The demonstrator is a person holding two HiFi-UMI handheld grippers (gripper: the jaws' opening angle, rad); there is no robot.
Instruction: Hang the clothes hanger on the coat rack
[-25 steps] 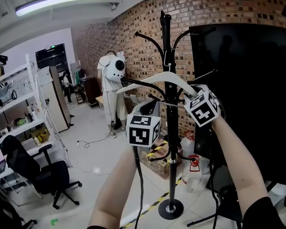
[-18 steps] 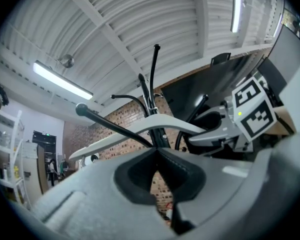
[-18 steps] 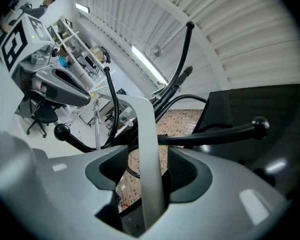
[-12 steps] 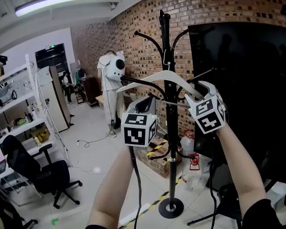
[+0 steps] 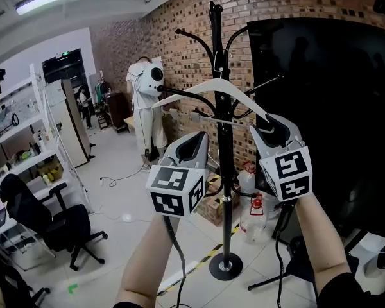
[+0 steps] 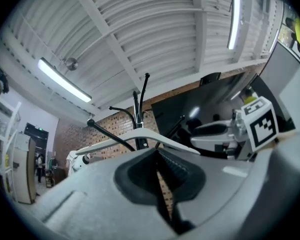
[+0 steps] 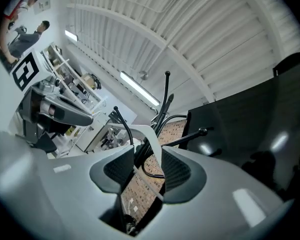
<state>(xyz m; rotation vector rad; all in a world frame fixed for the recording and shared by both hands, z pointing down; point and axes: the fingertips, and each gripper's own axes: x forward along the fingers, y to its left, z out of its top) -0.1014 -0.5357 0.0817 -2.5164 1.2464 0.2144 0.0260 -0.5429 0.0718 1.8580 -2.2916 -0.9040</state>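
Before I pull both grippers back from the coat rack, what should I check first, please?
1. The hanger hangs on the coat rack: ok.
2. The right gripper has let go: ok. Its jaws have just been closing partly but stand apart; the hanger end shows in the gap, not pressed.
3. The left gripper is empty: ok, shut on nothing.
4. The rack stands upright on its base: ok.
5. The hook sits fully on its arm: cannot tell.

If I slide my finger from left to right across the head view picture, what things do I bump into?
black office chair → left gripper → coat rack pole → right gripper → big black panel
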